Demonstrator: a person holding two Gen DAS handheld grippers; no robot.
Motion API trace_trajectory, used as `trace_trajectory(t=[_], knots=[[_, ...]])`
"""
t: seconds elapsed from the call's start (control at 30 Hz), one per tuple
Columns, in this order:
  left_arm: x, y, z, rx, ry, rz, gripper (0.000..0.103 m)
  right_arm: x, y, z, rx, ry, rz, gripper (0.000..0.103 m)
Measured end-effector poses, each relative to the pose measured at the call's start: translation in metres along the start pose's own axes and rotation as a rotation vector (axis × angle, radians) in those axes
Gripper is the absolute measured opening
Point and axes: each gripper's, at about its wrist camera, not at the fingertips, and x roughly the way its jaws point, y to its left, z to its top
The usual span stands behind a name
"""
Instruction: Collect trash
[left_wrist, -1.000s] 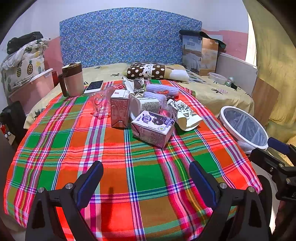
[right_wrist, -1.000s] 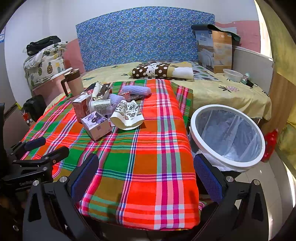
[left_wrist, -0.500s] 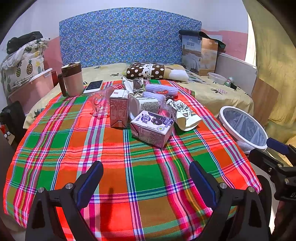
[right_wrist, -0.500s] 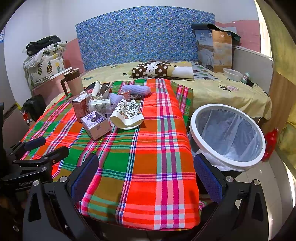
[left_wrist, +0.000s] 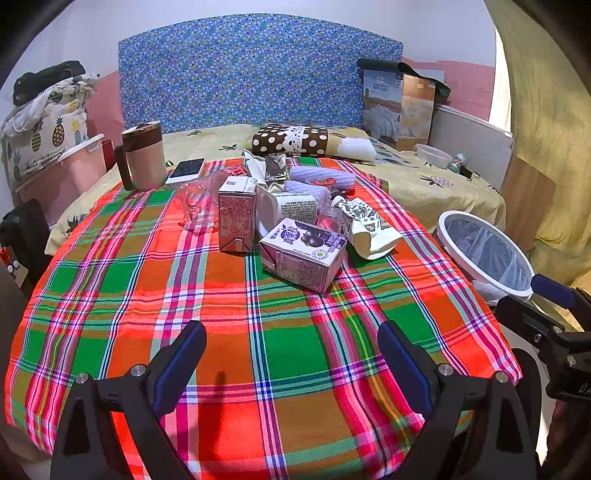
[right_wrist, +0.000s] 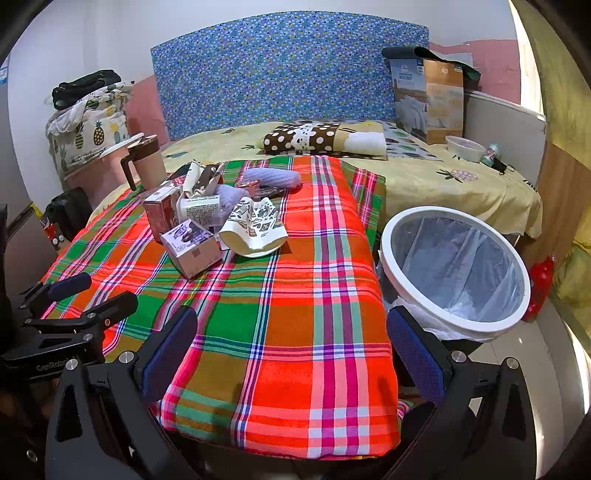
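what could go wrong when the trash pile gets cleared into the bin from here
The trash bin sits off the table's right edge, so a carton could drop short onto the floor. The purple milk carton touches the crumpled paper cup; grabbing one may drag the other. The phone and mug border the pile and could get knocked.

We count two drink cartons: purple blueberry carton (left_wrist: 303, 254) lying flat, pink carton (left_wrist: 236, 213) upright; one white-rimmed lined bin (right_wrist: 455, 273); one brown-lidded mug (left_wrist: 143, 155).

right gripper (right_wrist: 291, 350) spread, empty | bin (right_wrist: 454, 325) beside plaid cloth (right_wrist: 288, 295)
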Motion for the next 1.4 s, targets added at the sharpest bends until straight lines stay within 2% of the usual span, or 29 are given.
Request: trace_trajectory(t=[1.4], knots=[[0.0019, 0.0009, 0.0005, 0.003, -0.001, 0.003, 0.095, 0.0041, 0.0004, -0.0003, -0.004, 0.004, 0.002, 0.103]])
